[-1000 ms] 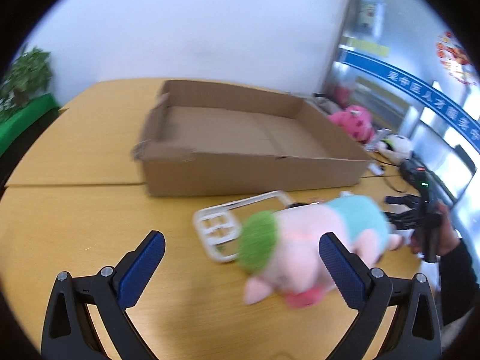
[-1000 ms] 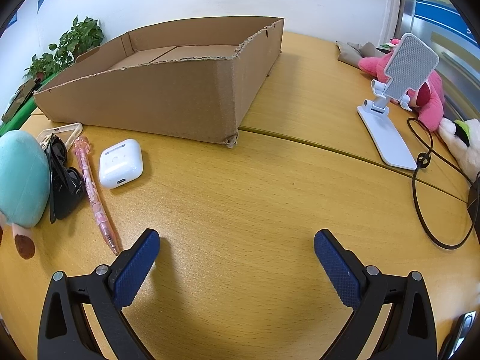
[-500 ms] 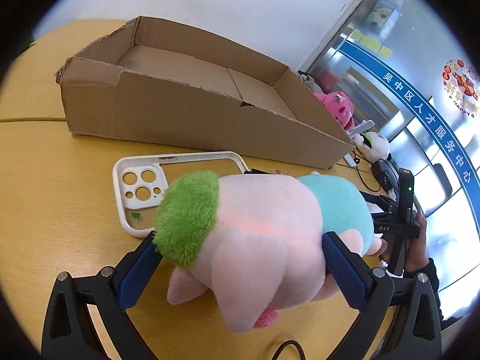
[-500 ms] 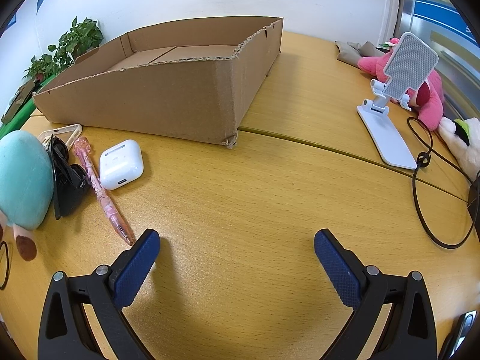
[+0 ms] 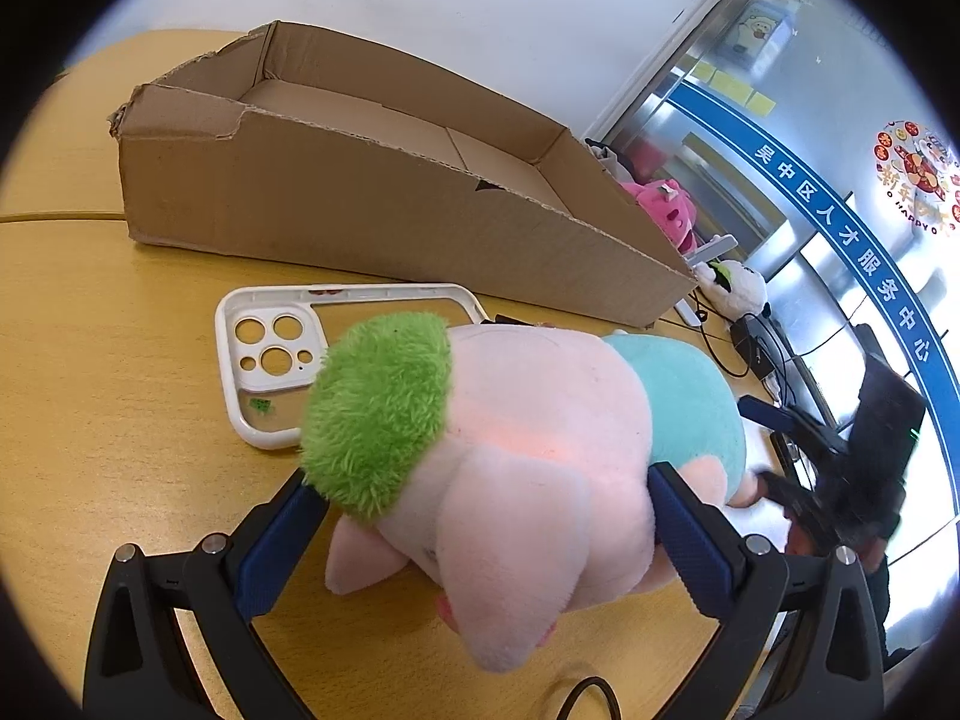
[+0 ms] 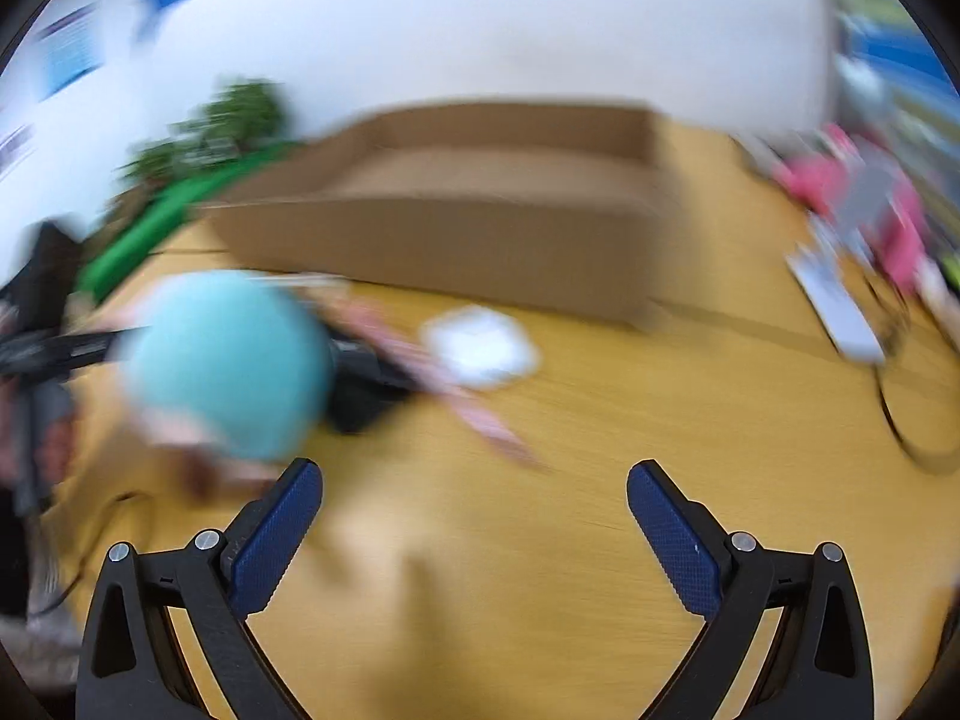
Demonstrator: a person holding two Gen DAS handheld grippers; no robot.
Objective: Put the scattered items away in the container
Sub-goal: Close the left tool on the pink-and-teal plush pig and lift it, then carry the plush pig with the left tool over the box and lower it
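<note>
Left gripper (image 5: 486, 516) jaws pressed against both sides of the plush pig (image 5: 528, 450) on the worktop (image 5: 120, 360); right gripper (image 6: 474, 516) jaws spread wide, holding nothing; just behind the pig, white phone case (image 5: 264, 348); beyond that, cardboard box (image 5: 372, 204).

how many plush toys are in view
3. A pink plush with green hair sits between the left gripper fingers. A pink plush lies past the cardboard box. A white plush lies beside it. More may be hidden.
</note>
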